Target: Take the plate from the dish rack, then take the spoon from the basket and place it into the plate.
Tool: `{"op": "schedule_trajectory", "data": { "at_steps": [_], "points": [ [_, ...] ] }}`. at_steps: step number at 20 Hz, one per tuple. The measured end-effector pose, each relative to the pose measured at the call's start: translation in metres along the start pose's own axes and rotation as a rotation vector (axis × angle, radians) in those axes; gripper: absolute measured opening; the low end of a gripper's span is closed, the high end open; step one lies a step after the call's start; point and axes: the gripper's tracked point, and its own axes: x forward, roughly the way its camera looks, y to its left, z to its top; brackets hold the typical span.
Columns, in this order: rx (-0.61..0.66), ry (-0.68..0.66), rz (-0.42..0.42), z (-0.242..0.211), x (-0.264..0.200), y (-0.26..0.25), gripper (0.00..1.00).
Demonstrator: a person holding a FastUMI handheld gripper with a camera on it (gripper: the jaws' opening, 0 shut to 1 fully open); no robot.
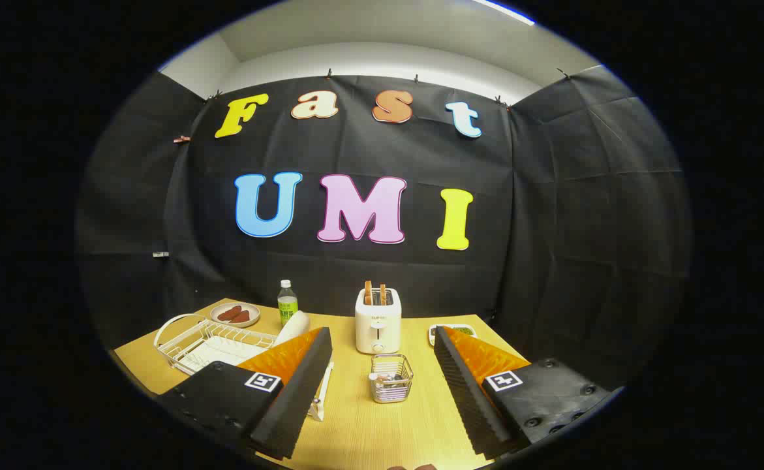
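Gripper (382,391) is spread wide open w/ nothing in it — both fingers hang over the wooden table (368,431), well apart from each other, orange on the outer sides and ribbed black pads facing in.

The small wire basket (391,378) sits on the table in the gap between the fingers, a bit ahead of the tips. There's cutlery lying in it, and a pale handle end shows at its near-left side, but I can't make out the spoon itself from here.

Dish rack (209,343) is off to the left, white wire w/ a looped handle, partly hidden behind the left finger. The white plate (292,327) stands tilted at the rack's right end, just past the left fingertip. Something thin and white lies on the table next to the left finger's inner side — can't tell what it is.

Further back: a white toaster (378,320) w/ two slices of toast sticking up, roughly centered beyond the basket. Left of it a small bottle (287,303) w/ a green label, and a little dish (235,314) w/ reddish-brown food. Behind the right fingertip there's a small tray (435,333) w/ something green on it, mostly covered by the finger.
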Motion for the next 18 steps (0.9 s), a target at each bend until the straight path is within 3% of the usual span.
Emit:
{"op": "schedule_trajectory", "data": {
  "at_steps": [18],
  "points": [
    [0.018, 0.051, 0.022, -0.018, -0.003, 0.008, 0.97]
  ]
}}
